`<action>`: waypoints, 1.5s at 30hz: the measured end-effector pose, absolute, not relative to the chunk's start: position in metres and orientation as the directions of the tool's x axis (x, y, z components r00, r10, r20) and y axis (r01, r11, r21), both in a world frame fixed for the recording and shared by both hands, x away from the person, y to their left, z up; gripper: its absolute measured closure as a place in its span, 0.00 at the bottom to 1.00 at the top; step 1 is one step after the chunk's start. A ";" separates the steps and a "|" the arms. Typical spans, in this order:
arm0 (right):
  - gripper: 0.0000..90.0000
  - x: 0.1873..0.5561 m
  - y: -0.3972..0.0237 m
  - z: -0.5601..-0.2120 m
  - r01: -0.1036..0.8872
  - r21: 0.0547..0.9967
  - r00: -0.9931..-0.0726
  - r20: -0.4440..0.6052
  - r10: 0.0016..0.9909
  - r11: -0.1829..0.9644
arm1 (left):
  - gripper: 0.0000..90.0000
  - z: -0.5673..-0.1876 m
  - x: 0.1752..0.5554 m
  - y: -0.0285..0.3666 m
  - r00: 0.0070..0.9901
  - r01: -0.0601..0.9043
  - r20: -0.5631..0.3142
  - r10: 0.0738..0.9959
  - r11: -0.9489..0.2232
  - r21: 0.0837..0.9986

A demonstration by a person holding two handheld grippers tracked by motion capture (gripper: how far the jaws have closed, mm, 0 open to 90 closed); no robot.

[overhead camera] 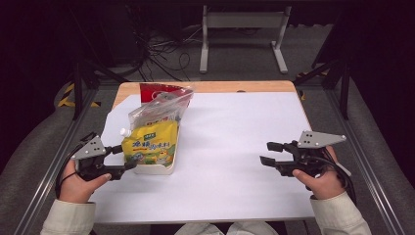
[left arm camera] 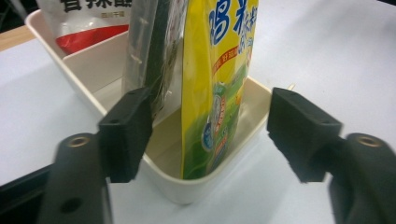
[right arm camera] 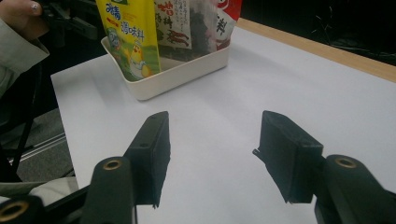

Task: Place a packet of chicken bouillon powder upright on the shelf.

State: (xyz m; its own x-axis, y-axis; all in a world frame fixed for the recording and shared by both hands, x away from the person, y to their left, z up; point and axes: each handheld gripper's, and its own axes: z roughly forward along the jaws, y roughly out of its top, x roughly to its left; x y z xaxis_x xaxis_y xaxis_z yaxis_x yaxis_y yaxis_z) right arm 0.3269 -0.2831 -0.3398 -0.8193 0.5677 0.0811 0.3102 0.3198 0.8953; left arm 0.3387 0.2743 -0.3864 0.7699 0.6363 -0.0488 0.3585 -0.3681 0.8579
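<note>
Seen from above, the left gripper sits at the near end of a white tray on the table's white sheet, its jaws spread wide on either side of a yellow pouch that stands upright in the tray's front compartment. In the left gripper view the pads stand clear of the pouch and grip nothing; one jaw sits over the tray's rim, the other outside it. Behind the pouch stand a clear bag and, past a divider, a red-and-white packet. Well apart on the other side, the right gripper hovers released over bare sheet, jaws parted and empty.
</note>
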 end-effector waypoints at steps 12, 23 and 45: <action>0.43 0.325 -0.292 -0.342 0.319 0.896 -0.793 0.073 0.604 0.311 | 0.20 -0.385 0.310 0.275 0.744 0.356 -0.069 0.665 -0.307 0.883; 0.36 0.319 -0.310 -0.351 0.322 0.895 -0.760 0.049 0.649 0.309 | 0.14 -0.406 0.302 0.283 0.740 0.364 -0.092 0.666 -0.282 0.887; 0.32 0.315 -0.340 -0.392 0.314 0.899 -0.731 0.024 0.682 0.305 | 0.14 -0.432 0.304 0.286 0.734 0.382 -0.123 0.668 -0.256 0.888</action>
